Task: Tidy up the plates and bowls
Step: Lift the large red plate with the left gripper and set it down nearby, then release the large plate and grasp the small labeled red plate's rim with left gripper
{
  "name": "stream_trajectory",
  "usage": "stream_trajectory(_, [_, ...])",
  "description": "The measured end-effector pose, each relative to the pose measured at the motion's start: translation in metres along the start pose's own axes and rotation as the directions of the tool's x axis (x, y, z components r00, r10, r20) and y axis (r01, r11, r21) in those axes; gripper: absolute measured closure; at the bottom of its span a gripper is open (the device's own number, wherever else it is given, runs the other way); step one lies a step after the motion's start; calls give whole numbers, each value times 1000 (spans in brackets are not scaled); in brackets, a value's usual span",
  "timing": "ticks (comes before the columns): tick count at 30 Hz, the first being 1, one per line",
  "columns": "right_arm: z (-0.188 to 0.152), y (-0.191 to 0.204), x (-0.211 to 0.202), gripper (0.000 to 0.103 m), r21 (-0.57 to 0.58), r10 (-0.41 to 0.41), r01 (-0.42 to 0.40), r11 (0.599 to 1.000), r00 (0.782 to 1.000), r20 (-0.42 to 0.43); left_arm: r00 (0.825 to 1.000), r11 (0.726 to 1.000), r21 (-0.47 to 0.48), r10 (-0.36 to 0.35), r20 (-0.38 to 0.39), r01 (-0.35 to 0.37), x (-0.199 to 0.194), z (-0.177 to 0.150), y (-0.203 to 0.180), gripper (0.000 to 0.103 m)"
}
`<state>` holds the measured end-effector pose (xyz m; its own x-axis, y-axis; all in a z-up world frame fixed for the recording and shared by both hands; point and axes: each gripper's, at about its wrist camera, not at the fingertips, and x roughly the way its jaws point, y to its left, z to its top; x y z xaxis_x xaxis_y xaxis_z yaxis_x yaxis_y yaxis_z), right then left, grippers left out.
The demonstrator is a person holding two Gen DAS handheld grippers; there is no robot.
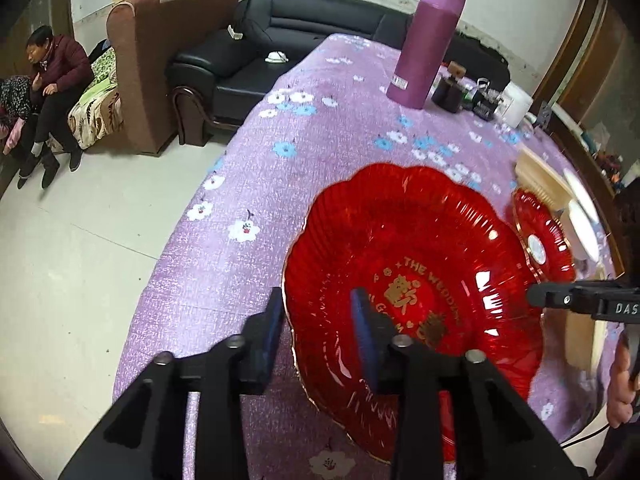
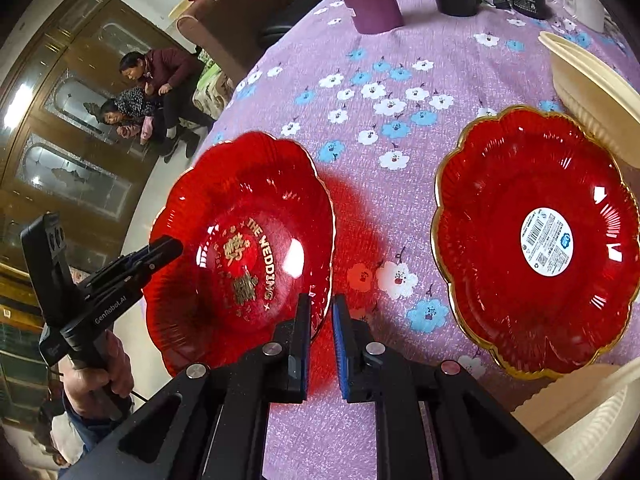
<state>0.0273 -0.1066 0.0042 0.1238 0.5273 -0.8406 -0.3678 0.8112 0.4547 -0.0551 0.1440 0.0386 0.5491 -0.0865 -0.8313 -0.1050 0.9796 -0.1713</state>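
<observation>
Left gripper (image 1: 318,312): nearest the lens in the left wrist view; fingers spread, one blue pad outside the rim of the red wedding plate (image 1: 412,304), the other over its inner surface; rim sits between them, no squeeze visible.
Right gripper (image 2: 322,312): jaws nearly together, straddling the near edge of the same plate; cannot tell whether the pads actually bite the rim.
Red wedding plate: scalloped, gold-edged, gold lettering "THE WEDDING" at centre; appears tilted, left edge raised, casting a red shadow on the purple floral tablecloth (image 2: 360,92).
Second red plate (image 2: 536,240): flat on the cloth to the right, apart from the first; round white barcode sticker (image 2: 547,242) at its centre.
Cream bowls: one (image 2: 592,96) touching the far rim of the second plate; another (image 2: 592,412) at its near right edge.
Far end of table: purple flask (image 1: 426,46) upright; dark small devices (image 1: 450,94) just beside it.
Background: black sofa (image 1: 280,40); two seated people (image 2: 148,92) well away from the table.
</observation>
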Motion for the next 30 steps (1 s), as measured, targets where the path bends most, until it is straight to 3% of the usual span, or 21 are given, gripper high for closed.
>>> stream_trajectory(13, [-12, -42, -29, 85, 92, 33, -39, 995, 997, 66, 996, 1000, 0, 24, 84, -24, -31, 4, 0, 59])
stream_trajectory(26, [-49, -111, -68, 85, 205, -6, -17, 979, 994, 111, 996, 990, 135, -42, 78, 31, -34, 13, -64, 54])
stream_trajectory(30, [-55, -117, -95, 85, 198, 40, -72, 977, 986, 164, 995, 981, 185, -69, 67, 55, -32, 19, -92, 52])
